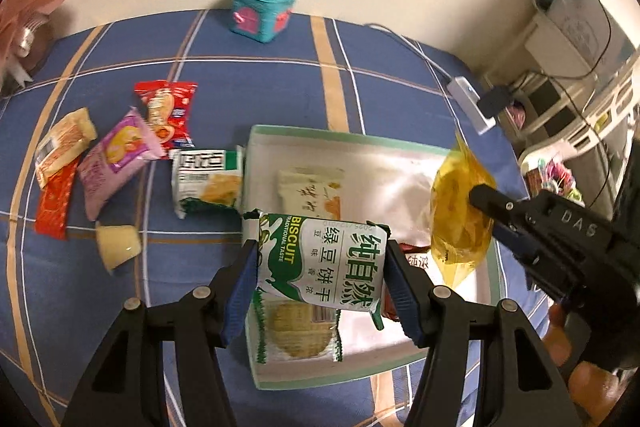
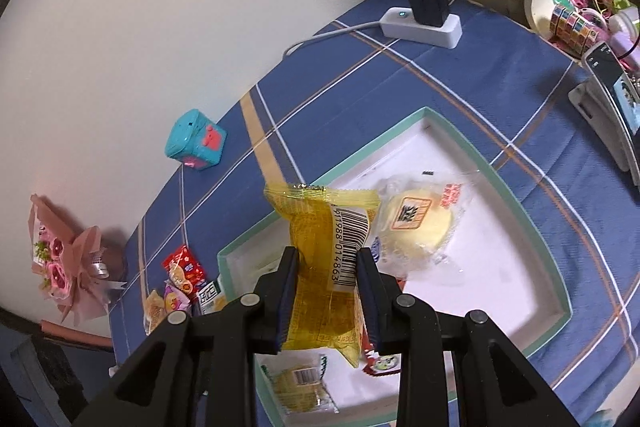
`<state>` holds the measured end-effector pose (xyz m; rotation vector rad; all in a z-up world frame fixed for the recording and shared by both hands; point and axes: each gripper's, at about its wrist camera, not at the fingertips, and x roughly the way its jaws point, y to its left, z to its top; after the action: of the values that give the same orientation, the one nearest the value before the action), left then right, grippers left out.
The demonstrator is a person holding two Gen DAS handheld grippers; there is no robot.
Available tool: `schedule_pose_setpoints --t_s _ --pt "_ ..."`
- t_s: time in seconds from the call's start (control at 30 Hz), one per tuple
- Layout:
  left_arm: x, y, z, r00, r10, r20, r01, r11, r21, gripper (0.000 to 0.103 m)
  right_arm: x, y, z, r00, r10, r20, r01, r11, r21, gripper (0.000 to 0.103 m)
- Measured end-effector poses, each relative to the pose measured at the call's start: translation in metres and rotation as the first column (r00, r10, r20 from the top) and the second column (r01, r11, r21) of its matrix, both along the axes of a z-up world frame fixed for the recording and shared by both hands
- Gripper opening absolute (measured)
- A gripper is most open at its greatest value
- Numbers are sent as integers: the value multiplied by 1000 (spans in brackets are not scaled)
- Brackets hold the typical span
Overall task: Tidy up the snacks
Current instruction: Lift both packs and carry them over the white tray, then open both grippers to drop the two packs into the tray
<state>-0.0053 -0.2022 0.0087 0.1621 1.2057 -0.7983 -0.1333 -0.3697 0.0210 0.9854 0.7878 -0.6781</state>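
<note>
Left wrist: six snacks (image 1: 116,155) lie outside the box (image 1: 340,139).

The shallow box (image 1: 344,137) lies on the counter (image 1: 280,83), with a biscuit packet (image 1: 298,333) at its near left corner and a round cake in wrapper (image 2: 418,227) towards its far side. Held over the box are the biscuit pack (image 1: 320,263), between the pads of the left hand-held gripper (image 1: 320,287), and to its right the snack bag (image 1: 460,211) in the right hand-held gripper (image 2: 326,297). Left of the box lie several loose snack packets (image 1: 116,151) and what may be a jelly cup (image 1: 118,245), while the small tin (image 1: 264,9) stands behind by the wall and the power strip (image 2: 420,27) lies at the far right.
</note>
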Motion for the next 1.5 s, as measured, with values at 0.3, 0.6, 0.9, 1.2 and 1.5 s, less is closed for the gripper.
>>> schedule_pose_setpoints --t_s 0.3,0.6,0.9,1.2,1.5 --pt "2 -13 -20 1000 -13 -1 13 1000 10 63 8 1 -8 1000 27 -15 -27 1000 -6 31" --pt "8 -20 -37 1000 -9 -19 10 1000 16 63 19 4 -20 997 52 -48 -53 999 -13 32" --pt "2 -29 -35 999 -38 4 38 998 48 66 23 7 -21 996 68 -62 -69 997 -19 32" --pt "7 -19 -24 1000 -10 5 10 998 59 69 27 10 -22 993 85 -81 -88 996 -27 32" --pt "30 5 -31 994 107 -26 -105 990 94 72 31 15 -20 989 107 -103 -112 993 -37 32"
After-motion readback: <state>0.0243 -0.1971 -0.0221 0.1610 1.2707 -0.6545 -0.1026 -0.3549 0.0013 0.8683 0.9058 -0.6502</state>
